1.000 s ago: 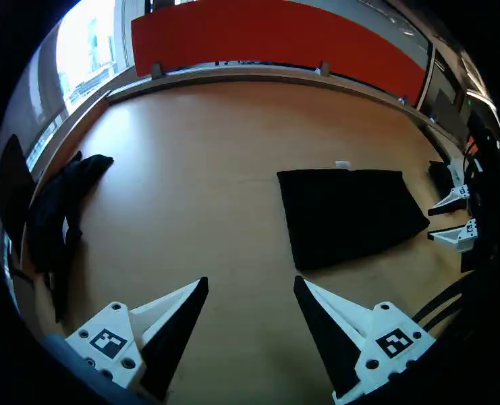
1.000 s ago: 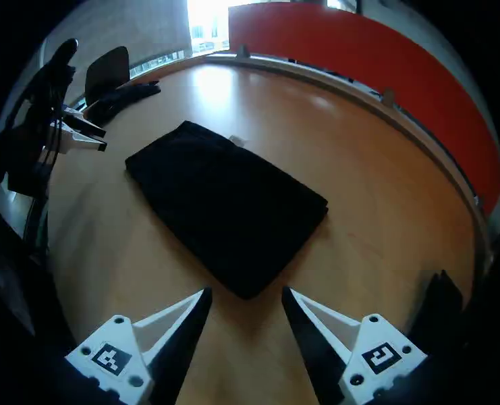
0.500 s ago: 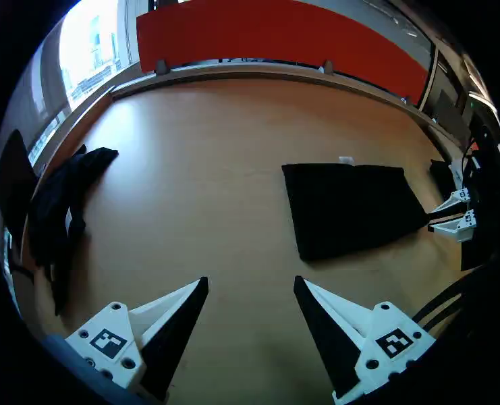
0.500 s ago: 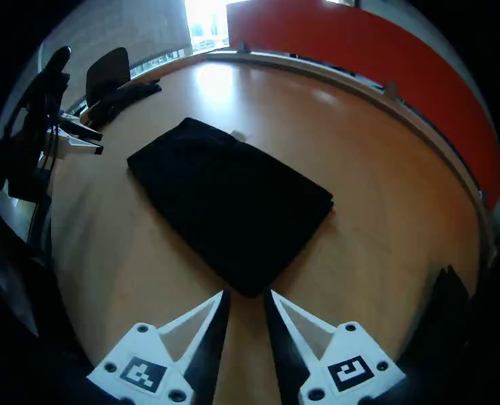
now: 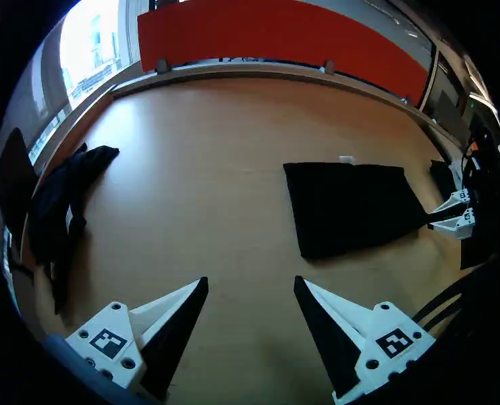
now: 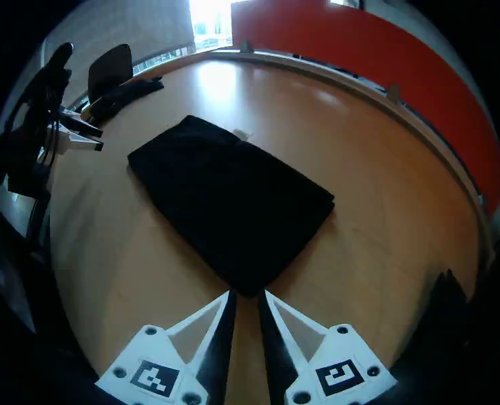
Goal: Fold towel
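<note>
Your left gripper [image 5: 250, 297] hangs with its fingers spread wide above the wooden table [image 5: 196, 175]. The black towel [image 5: 351, 206] lies flat on the table at its 1 o'clock, well apart from it. Your right gripper [image 6: 246, 297] is drawn narrow, with a slim gap between its fingers. The towel's near corner sits right at its tips at 12 o'clock, though whether both fingers press it cannot be told. A dark garment [image 5: 64, 196] lies at the left gripper's 10 o'clock.
</note>
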`<state>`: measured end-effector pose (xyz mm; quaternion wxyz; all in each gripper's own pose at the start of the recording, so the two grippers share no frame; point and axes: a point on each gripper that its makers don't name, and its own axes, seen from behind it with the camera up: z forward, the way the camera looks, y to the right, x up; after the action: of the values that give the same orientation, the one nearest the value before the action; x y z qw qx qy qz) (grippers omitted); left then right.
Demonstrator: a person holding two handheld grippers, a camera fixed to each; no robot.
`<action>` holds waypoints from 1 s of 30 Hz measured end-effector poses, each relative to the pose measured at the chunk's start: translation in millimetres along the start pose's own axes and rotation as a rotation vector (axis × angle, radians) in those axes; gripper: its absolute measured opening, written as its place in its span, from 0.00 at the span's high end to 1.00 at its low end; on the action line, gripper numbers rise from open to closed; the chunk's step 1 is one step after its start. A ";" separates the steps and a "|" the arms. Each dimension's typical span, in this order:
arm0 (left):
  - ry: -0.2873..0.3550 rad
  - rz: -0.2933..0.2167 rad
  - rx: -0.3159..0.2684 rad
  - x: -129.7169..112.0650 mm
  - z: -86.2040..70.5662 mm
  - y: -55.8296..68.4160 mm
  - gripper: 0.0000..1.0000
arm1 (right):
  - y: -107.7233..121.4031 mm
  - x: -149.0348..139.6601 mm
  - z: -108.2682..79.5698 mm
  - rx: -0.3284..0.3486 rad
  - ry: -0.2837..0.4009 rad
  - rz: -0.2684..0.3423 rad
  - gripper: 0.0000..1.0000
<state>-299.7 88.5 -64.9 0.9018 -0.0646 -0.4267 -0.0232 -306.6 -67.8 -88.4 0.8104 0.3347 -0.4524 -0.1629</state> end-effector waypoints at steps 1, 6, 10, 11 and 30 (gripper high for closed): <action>0.000 0.000 0.000 -0.1 0.0 0.0 0.06 | 0.7 -0.8 0.0 -0.003 -0.003 -0.002 0.86; 0.000 0.001 0.000 0.4 0.1 -0.2 0.06 | 2.7 0.8 2.4 -0.012 0.003 -0.013 0.95; 0.000 0.003 0.002 0.7 0.1 -1.3 0.06 | 2.1 5.7 0.7 -0.015 0.020 -0.017 0.95; 0.000 0.003 0.002 0.8 0.1 -1.6 0.06 | 1.8 6.5 -0.1 -0.015 0.022 -0.018 0.95; 0.008 0.008 0.009 7.4 1.0 -4.2 0.06 | 13.4 76.3 -40.7 -0.072 0.165 -0.032 0.95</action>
<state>-296.2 84.6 -58.2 0.9039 -0.0620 -0.4229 -0.0181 -231.8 -85.2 -46.5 0.8537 0.3250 -0.3724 -0.1638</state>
